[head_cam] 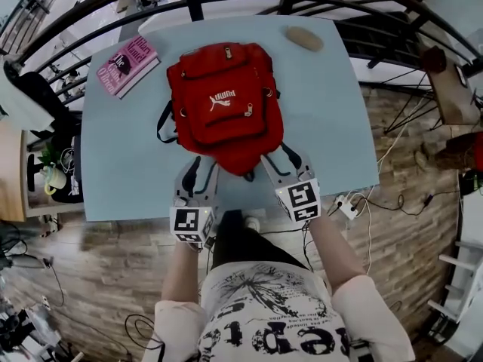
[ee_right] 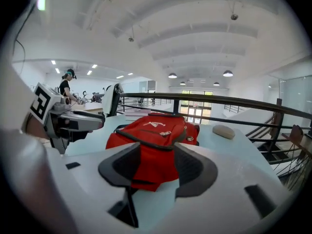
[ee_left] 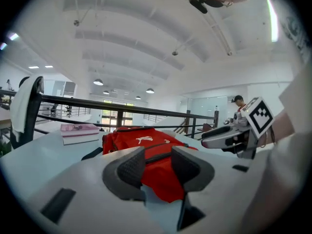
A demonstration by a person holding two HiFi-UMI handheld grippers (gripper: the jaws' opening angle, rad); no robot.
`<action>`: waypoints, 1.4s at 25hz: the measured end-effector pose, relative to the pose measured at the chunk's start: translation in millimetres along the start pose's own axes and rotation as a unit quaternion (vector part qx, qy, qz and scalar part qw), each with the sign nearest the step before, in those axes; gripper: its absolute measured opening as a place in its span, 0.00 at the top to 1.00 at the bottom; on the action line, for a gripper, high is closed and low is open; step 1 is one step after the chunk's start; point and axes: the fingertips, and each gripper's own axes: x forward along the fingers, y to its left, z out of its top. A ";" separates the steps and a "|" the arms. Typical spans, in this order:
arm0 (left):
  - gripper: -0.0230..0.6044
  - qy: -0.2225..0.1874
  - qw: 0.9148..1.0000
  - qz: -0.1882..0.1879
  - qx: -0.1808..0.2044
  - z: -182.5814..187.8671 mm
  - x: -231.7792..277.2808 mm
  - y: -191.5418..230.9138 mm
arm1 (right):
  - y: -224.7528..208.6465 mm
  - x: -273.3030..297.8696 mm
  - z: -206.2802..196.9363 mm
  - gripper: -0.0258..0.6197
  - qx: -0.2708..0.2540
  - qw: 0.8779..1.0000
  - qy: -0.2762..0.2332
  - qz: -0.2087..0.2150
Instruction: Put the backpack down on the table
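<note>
We see a light blue rectangular table [head_cam: 332, 111], and a red fabric backpack [head_cam: 225, 104] lies flat at its middle. At the backpack's near end our left gripper [ee_left: 159, 167] and right gripper [ee_right: 157, 168] are released, jaws apart, grasping nothing. A pink paperback book [head_cam: 127, 65] lies far left.

Mezzanine workspace, vaulted white ceiling [ee_left: 146, 43], black railing [ee_right: 219, 100] (cables [head_cam: 400, 200] on floor [head_cam: 98, 277])

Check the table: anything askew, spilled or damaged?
Nothing stands out. The red backpack lies flat, logo up, on the table, one black strap trailing at its side. The pink book sits angled at a far corner.
</note>
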 end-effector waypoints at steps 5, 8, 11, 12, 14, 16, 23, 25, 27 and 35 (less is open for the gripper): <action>0.86 -0.050 0.999 -0.005 0.019 63.1 -17.1 -25.3 | 4.7 -23.2 44.9 0.72 -0.004 0.999 -0.045 0.004; 0.88 -0.073 0.996 -0.005 0.049 91.7 -28.4 -37.1 | 6.1 -38.4 71.5 0.80 -0.003 0.997 -0.072 0.002; 0.92 -0.090 0.993 -0.001 0.077 111.6 -38.0 -44.6 | 5.3 -57.1 96.1 0.90 -0.003 0.995 -0.103 -0.006; 0.92 -0.097 0.992 -0.001 0.079 122.5 -41.5 -47.7 | 5.2 -63.8 105.0 0.93 -0.003 0.993 -0.114 -0.008; 0.94 -0.108 0.991 -0.007 0.077 146.2 -49.4 -55.1 | 6.2 -76.3 121.9 0.97 -0.003 0.991 -0.134 -0.010; 0.94 -0.108 0.991 -0.015 0.080 157.1 -58.1 -61.5 | 9.0 -86.8 135.4 0.97 -0.005 0.989 -0.149 -0.009; 0.95 -0.109 0.990 -0.012 0.091 179.9 -76.4 -68.2 | 6.2 -115.0 168.7 0.97 -0.008 0.981 -0.195 -0.021; 0.95 -0.117 0.989 -0.003 0.093 189.3 -79.2 -66.8 | 6.5 -119.7 174.0 0.97 -0.005 0.979 -0.201 -0.024; 0.95 -0.132 0.987 0.001 0.088 201.3 -82.8 -65.7 | 11.0 -122.5 177.4 0.97 -0.009 0.980 -0.200 -0.021; 0.95 -0.124 0.987 -0.002 0.101 199.7 -88.1 -69.6 | 25.3 -124.4 178.0 0.97 -0.023 0.980 -0.195 -0.002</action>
